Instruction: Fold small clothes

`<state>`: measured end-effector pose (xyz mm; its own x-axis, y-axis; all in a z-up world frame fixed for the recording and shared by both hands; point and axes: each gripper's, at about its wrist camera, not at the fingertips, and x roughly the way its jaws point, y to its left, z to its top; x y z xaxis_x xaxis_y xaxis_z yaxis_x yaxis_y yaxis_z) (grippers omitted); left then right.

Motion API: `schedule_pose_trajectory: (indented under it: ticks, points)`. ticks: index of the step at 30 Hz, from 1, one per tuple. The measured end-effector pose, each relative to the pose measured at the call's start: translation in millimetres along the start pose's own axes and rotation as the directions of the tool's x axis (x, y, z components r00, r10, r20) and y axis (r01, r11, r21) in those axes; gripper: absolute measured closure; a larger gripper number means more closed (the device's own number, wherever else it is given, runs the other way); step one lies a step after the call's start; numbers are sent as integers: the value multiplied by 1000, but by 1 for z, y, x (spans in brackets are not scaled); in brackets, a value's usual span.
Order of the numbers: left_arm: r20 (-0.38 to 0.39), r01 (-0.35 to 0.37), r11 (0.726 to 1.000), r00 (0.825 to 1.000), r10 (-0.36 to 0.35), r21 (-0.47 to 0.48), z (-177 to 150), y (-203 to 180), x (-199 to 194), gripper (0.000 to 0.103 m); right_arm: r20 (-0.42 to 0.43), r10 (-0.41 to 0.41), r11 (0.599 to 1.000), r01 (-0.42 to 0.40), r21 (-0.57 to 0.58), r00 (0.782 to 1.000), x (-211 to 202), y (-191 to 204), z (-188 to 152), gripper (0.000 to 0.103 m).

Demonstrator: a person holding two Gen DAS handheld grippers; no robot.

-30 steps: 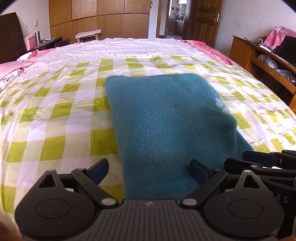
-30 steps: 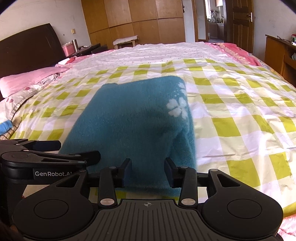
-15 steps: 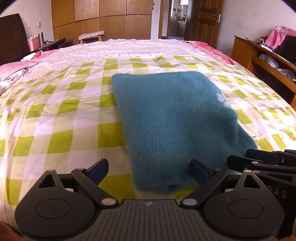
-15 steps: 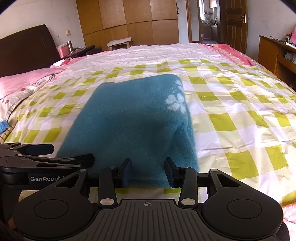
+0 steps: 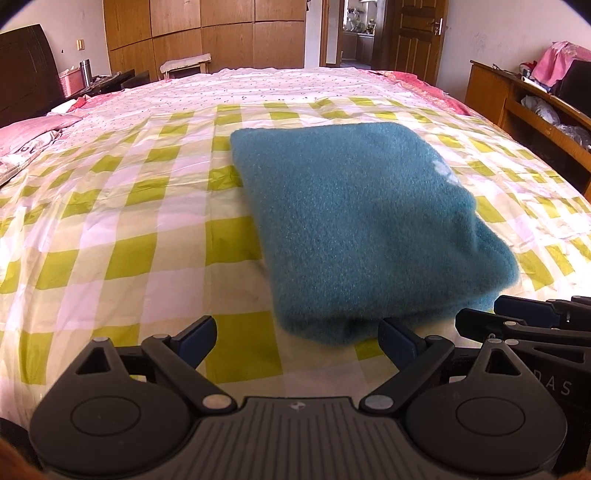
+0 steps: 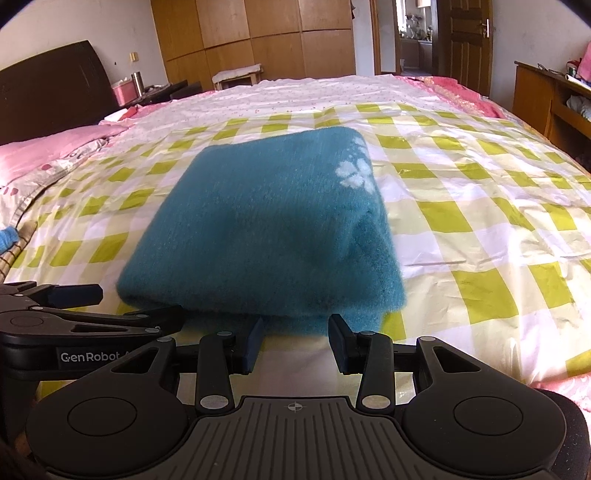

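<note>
- A teal fleece garment point(image 5: 354, 221) lies folded into a thick rectangle on the bed's green-and-white checked sheet point(image 5: 122, 236), its near edge just in front of both grippers
- A white flower motif point(image 6: 356, 171) shows on the garment's top near its right fold
- The left gripper point(image 5: 297, 334) hovers at the garment's near-left corner with its 2 fingers point(image 5: 197, 334) spread wide and nothing between them
- The right gripper point(image 6: 296, 341) sits at the near edge, its fingers point(image 6: 253, 341) parted and empty, with the fabric just beyond the tips; I cannot tell whether they touch it
- Each gripper shows at the edge of the other's view, close alongside
- A wooden wardrobe point(image 5: 207, 33) and a door point(image 6: 469, 40) stand behind the bed, a dark headboard point(image 6: 51, 88) to the left
</note>
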<state>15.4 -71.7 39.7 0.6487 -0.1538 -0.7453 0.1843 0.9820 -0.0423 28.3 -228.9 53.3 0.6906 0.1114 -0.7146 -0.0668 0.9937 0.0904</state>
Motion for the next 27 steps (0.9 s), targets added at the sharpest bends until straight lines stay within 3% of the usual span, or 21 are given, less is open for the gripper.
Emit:
schedule_pose_trajectory:
  ticks: [27]
  points:
    - [-15,-10,1000,1000,11,22,-8,-8,5,6,-2,1,999,0,40,1000,0,-5,-14,64]
